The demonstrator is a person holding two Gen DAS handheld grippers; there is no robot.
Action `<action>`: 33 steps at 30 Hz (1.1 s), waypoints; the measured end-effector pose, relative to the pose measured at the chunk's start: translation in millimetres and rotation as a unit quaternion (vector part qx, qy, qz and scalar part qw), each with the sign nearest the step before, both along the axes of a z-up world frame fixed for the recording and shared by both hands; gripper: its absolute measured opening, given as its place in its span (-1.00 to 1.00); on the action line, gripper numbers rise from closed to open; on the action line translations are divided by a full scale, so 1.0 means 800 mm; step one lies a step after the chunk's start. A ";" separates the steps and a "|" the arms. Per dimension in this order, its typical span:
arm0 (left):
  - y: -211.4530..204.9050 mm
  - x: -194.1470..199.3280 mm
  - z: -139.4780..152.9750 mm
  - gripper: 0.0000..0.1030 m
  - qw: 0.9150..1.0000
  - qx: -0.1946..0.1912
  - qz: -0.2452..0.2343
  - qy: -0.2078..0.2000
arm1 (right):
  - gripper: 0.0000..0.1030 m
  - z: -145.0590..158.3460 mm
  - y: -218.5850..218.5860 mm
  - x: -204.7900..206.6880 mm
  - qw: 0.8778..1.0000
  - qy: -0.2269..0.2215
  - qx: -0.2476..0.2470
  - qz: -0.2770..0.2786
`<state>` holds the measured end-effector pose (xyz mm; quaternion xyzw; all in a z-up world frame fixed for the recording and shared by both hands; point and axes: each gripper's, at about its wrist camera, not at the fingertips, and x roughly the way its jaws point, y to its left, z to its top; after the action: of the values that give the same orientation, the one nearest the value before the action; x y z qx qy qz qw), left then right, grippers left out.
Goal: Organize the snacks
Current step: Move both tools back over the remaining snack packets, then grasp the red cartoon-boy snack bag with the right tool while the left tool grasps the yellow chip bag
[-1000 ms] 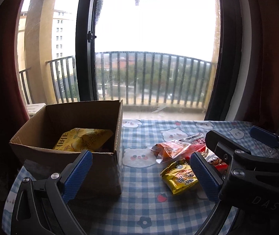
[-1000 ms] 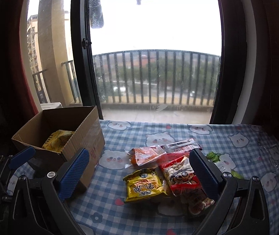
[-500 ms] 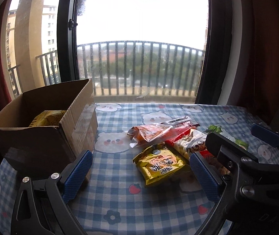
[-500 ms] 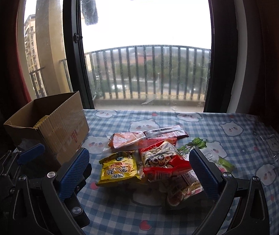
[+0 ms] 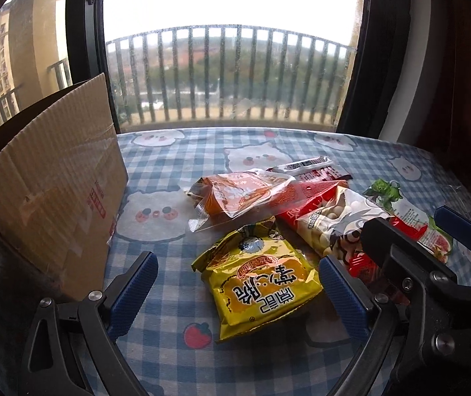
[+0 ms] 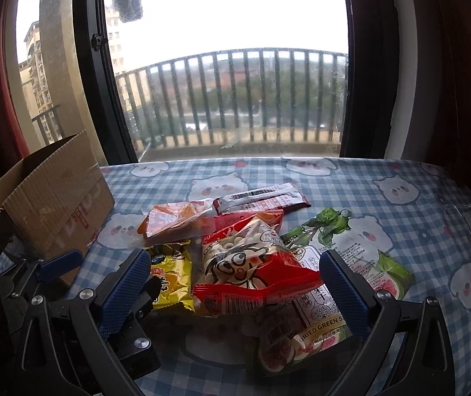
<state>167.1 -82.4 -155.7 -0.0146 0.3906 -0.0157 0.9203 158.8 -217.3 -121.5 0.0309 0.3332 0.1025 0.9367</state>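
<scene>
A pile of snack packets lies on the checked tablecloth. My left gripper (image 5: 238, 283) is open, and the yellow packet (image 5: 258, 280) lies between its blue fingers. My right gripper (image 6: 232, 290) is open around the near end of the red-and-white packet (image 6: 252, 264). An orange clear packet (image 5: 235, 198) (image 6: 176, 221) and a dark red bar (image 6: 262, 201) lie behind. A green fig packet (image 6: 344, 264) lies at the right. The cardboard box (image 5: 47, 181) (image 6: 54, 198) stands at the left; its inside is hidden.
The table (image 6: 384, 204) carries a blue checked cloth with bear prints and bare cloth to the right. Behind it are a window, a balcony railing (image 6: 252, 99) and dark curtains. The right gripper's body (image 5: 433, 274) sits close beside the left one.
Both grippers have moved right and down toward the snack pile. The box has slid to the left edge of each view, and the packets now lie between the fingers.
</scene>
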 end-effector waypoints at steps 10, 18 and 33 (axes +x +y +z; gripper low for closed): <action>-0.021 0.048 -0.026 0.90 0.999 -0.002 0.012 0.039 | 1.00 -0.014 -0.007 0.049 1.000 0.022 -0.007 0.015; -0.021 0.056 -0.048 0.70 0.998 0.016 0.009 0.062 | 1.00 -0.041 -0.005 0.064 0.998 0.051 -0.014 0.016; 0.003 0.035 -0.059 0.72 0.996 0.017 0.012 0.087 | 1.00 -0.060 0.017 0.070 0.996 0.070 -0.063 0.011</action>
<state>194.8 -79.7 -202.8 -0.0047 0.4693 0.0029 0.8830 214.9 -203.6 -169.6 -0.0247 0.4040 0.0892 0.9101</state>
